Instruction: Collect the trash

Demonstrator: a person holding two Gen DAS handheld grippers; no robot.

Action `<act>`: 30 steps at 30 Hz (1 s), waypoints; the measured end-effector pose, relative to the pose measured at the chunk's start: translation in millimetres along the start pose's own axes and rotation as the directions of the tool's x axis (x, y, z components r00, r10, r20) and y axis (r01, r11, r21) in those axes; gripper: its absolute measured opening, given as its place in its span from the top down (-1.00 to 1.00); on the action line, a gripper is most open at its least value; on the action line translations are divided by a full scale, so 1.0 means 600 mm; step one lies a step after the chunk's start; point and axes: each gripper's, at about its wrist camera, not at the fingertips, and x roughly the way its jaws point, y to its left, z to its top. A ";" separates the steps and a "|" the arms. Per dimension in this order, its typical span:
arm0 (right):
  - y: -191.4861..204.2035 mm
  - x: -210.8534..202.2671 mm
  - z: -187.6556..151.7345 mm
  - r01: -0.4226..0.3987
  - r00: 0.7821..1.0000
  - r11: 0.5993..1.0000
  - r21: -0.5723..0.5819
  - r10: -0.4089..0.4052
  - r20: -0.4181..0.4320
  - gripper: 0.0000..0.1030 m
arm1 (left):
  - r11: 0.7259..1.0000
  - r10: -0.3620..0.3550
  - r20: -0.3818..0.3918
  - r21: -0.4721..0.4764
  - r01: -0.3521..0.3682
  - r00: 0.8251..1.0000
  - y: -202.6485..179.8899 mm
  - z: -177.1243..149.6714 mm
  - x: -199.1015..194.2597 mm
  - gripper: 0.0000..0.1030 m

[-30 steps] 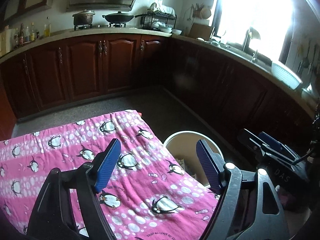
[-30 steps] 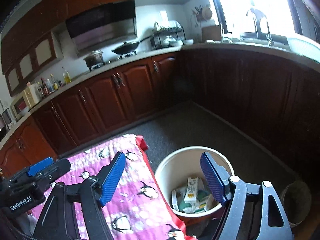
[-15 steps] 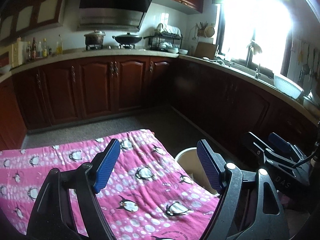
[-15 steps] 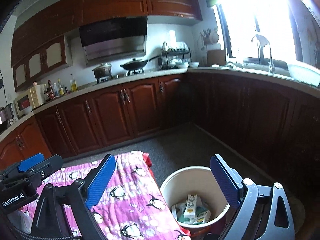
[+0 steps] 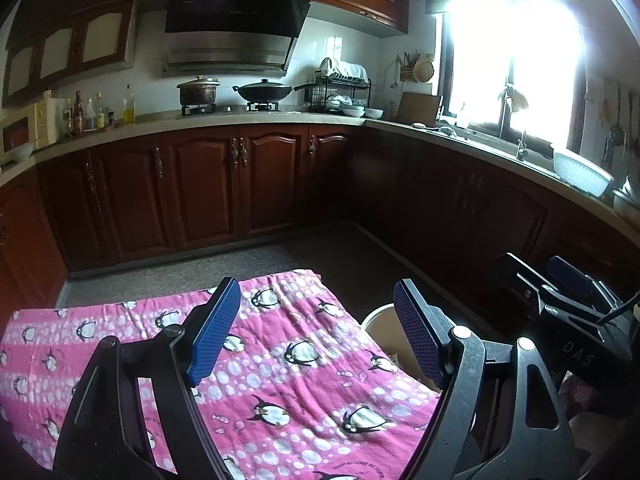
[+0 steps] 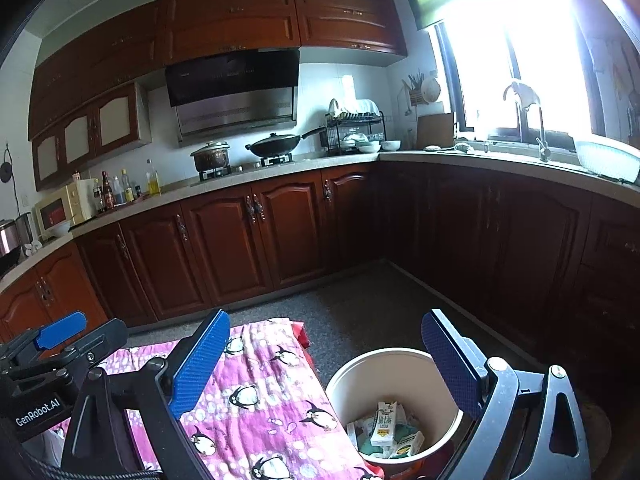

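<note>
While both pairs of tongs hang above the scene, neither grips or touches anything. The left tongs (image 5: 316, 322) stand wide apart, blue pads facing each other across bare air, over the pink penguin-print cloth (image 5: 280, 360) that covers the tabletop. The right tongs (image 6: 326, 354) are spread wider, with nothing between the pads; they sit over the near corner of the cloth and the round cream plastic bin (image 6: 390, 364).

Task items: the trash lies inside the bin, which stands on the grey floor (image 6: 360, 304) just beside the cloth's edge. A white-and-yellow drink carton (image 6: 385, 424) stands on end among other small cartons and wrappers at the bottom.

Right wrist view only: the bin's whole rim and its contents; a red edge at the cloth's far corner; the left tongs' blue pad tip and a lettered black body at the lower left.

Left wrist view only: a broad stretch of the cloth, with nothing lying on the part that shows; just a sliver of the bin's rim (image 5: 378, 316) behind the right-hand finger, contents hidden; the right tongs' black body at the right edge.

Both views: dark wooden cabinets (image 5: 208, 188), a lidded pot (image 5: 198, 90) and black wok (image 5: 262, 90) on the stove, a bright window (image 5: 516, 52).
</note>
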 end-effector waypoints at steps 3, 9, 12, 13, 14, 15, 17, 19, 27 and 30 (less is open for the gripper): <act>0.003 0.000 0.001 0.002 1.000 1.000 -0.003 -0.002 0.000 -0.85 | 1.000 0.008 -0.001 -0.002 -0.008 1.000 0.000 -0.002 0.002 -0.53; 0.003 -0.001 0.002 0.012 1.000 1.000 -0.009 -0.012 0.003 -0.85 | 1.000 0.015 -0.002 -0.008 -0.015 1.000 0.002 -0.005 0.005 -0.53; 0.001 -0.002 0.002 0.017 1.000 1.000 -0.010 -0.017 0.007 -0.85 | 1.000 0.021 0.000 -0.004 -0.021 1.000 0.002 -0.005 0.005 -0.53; 0.000 -0.002 0.003 0.018 1.000 1.000 -0.010 -0.018 0.007 -0.85 | 1.000 0.022 0.000 -0.003 -0.022 1.000 0.001 -0.006 0.005 -0.53; 0.000 -0.002 0.002 0.019 1.000 1.000 -0.011 -0.018 0.006 -0.85 | 1.000 0.022 0.000 -0.002 -0.022 1.000 0.000 -0.005 0.006 -0.53; 0.000 -0.002 0.002 0.020 1.000 1.000 -0.010 -0.020 0.006 -0.86 | 1.000 0.024 0.000 -0.002 -0.024 1.000 0.000 -0.005 0.005 -0.53; 0.001 -0.002 0.002 0.020 1.000 1.000 -0.011 -0.020 0.005 -0.86 | 1.000 0.028 0.000 0.001 -0.028 1.000 -0.002 -0.006 0.005 -0.53; 0.000 -0.002 0.002 0.021 1.000 1.000 -0.013 -0.021 0.002 -0.86 | 1.000 0.027 -0.001 0.001 -0.027 1.000 -0.003 -0.006 0.005 -0.53; -0.001 0.001 0.001 0.028 1.000 0.999 -0.022 -0.028 -0.004 -0.86 | 1.000 0.018 -0.014 -0.003 -0.018 1.000 -0.001 -0.009 0.011 -0.53; -0.001 0.002 0.001 0.029 1.000 0.999 -0.027 -0.029 -0.007 -0.87 | 1.000 0.019 -0.015 -0.003 -0.019 1.000 -0.001 -0.009 0.012 -0.53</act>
